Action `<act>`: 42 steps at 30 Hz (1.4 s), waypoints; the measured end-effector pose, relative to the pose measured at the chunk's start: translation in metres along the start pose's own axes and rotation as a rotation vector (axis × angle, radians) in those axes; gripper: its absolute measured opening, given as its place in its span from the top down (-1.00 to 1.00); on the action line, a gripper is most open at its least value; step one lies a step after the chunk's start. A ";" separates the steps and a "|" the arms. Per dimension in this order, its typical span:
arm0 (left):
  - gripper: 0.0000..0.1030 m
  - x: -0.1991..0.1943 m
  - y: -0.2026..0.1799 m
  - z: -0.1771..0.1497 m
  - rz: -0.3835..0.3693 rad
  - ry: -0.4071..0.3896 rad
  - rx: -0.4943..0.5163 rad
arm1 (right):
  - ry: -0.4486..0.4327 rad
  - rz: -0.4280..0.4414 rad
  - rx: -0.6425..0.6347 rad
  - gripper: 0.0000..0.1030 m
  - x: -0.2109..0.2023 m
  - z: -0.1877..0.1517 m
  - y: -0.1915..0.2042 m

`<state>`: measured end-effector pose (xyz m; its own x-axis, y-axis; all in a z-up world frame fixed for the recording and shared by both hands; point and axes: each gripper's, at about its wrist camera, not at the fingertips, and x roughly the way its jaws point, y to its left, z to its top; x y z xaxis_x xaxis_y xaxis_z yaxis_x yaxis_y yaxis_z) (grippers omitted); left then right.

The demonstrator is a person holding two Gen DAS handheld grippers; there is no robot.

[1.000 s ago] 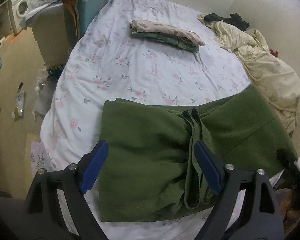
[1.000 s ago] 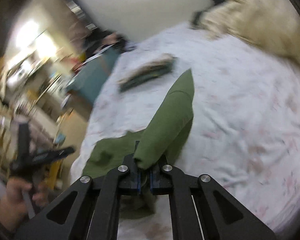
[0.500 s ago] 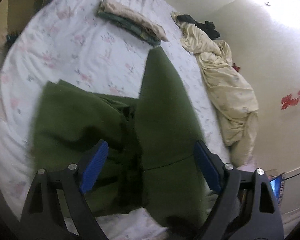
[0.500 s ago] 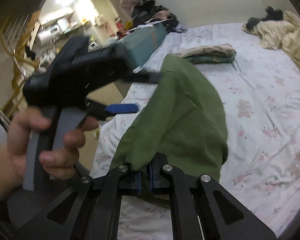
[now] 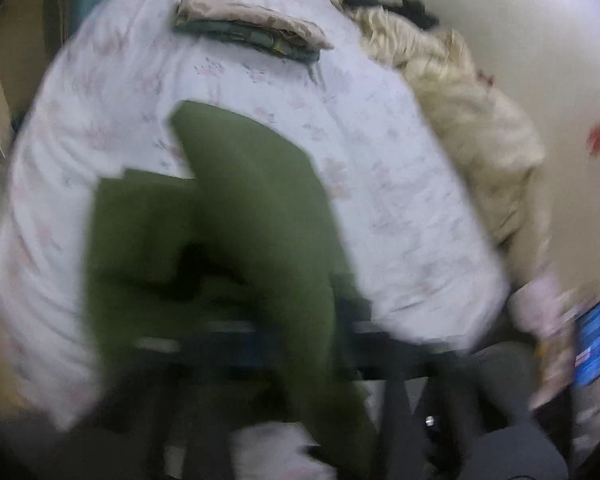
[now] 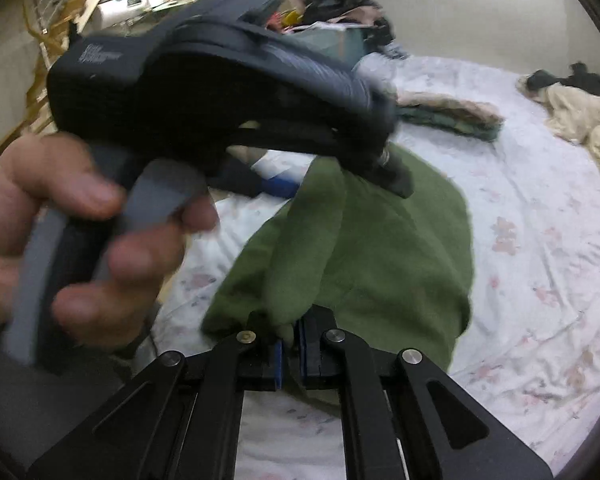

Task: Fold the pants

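Lettering on left gripper (image 6: pixel 260 184) housing blurs beyond reading.

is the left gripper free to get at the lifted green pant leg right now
Probably yes: the left gripper is right at the green pants held up by the right gripper, with nothing between them.

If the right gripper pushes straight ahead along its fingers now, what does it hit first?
The right gripper is already shut on the green pants, so it would first press further into that cloth. Beyond lies the floral bedsheet. The left gripper hangs just above that path; depth is unclear.
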<state>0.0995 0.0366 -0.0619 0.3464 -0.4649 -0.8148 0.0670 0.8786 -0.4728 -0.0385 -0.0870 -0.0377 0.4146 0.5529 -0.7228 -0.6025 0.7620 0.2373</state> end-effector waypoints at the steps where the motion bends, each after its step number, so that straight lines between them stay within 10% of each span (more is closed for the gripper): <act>1: 0.88 0.000 0.003 -0.001 0.005 0.003 -0.013 | 0.001 0.025 0.022 0.78 -0.003 -0.001 -0.004; 5: 0.89 -0.005 0.017 -0.001 0.081 0.012 -0.018 | 0.024 0.177 0.128 0.77 -0.017 -0.004 -0.034; 10: 0.89 -0.006 0.028 -0.002 0.189 0.044 0.037 | -0.005 0.164 0.224 0.76 -0.046 -0.007 -0.086; 15: 0.89 -0.024 0.046 0.008 0.287 0.040 0.065 | -0.052 0.116 0.417 -0.01 -0.050 -0.006 -0.156; 19: 0.89 -0.011 0.080 0.001 0.336 0.112 0.020 | -0.069 0.135 0.593 -0.04 -0.036 -0.009 -0.205; 29: 0.77 0.031 0.082 -0.010 0.435 0.180 0.071 | 0.107 0.263 0.341 0.07 0.047 0.015 -0.134; 32: 0.08 0.032 0.090 -0.011 0.634 0.167 0.084 | 0.214 0.224 0.262 0.13 0.080 0.002 -0.110; 35: 0.11 0.007 0.087 -0.015 0.860 0.030 0.090 | 0.215 0.215 0.249 0.13 0.081 -0.003 -0.104; 40: 0.08 0.011 0.039 -0.030 0.467 0.040 0.204 | 0.209 0.257 0.334 0.09 0.079 -0.007 -0.117; 42: 0.08 0.037 0.042 -0.042 0.475 0.157 0.196 | 0.206 0.289 0.379 0.09 0.076 -0.007 -0.122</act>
<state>0.0761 0.0516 -0.1253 0.2379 -0.0087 -0.9712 0.1156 0.9931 0.0195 0.0616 -0.1410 -0.1263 0.1024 0.7099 -0.6968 -0.3673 0.6780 0.6368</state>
